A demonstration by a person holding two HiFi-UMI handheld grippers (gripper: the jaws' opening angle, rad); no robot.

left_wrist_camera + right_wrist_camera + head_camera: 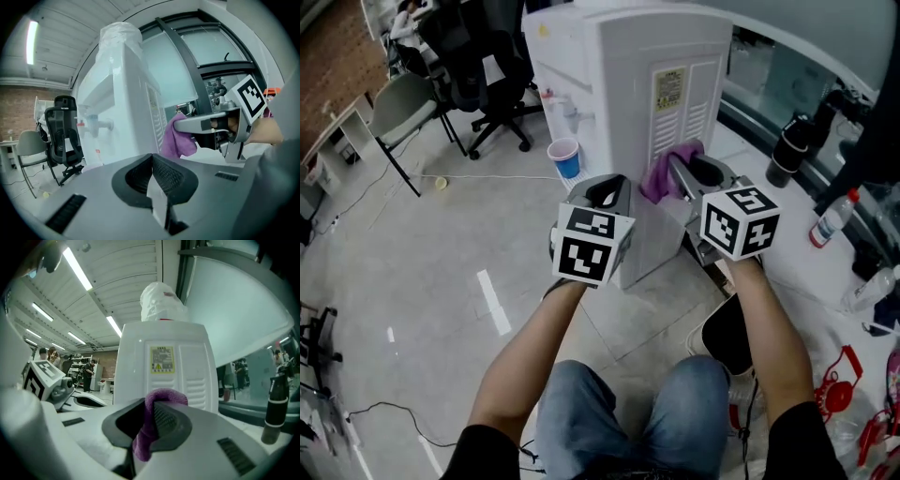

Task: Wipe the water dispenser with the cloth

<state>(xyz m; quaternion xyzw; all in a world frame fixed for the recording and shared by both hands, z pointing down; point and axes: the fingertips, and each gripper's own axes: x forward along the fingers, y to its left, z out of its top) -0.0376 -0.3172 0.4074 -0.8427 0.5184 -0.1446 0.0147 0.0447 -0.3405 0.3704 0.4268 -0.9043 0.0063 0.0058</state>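
Note:
The white water dispenser (628,103) stands in front of me, its vented back panel with a yellow label (161,360) toward the right gripper. My right gripper (680,178) is shut on a purple cloth (667,169), which bulges out between the jaws (157,420) close to the back panel. From the left gripper view the cloth (177,139) hangs just short of the dispenser's side (126,108). My left gripper (607,193) is shut with nothing in it, held beside the dispenser's lower side.
A blue paper cup (565,157) sits under the dispenser's taps. Black office chairs (483,70) stand on the floor behind it. At the right a white counter (806,272) carries a dark bottle (787,150) and a clear bottle (832,220).

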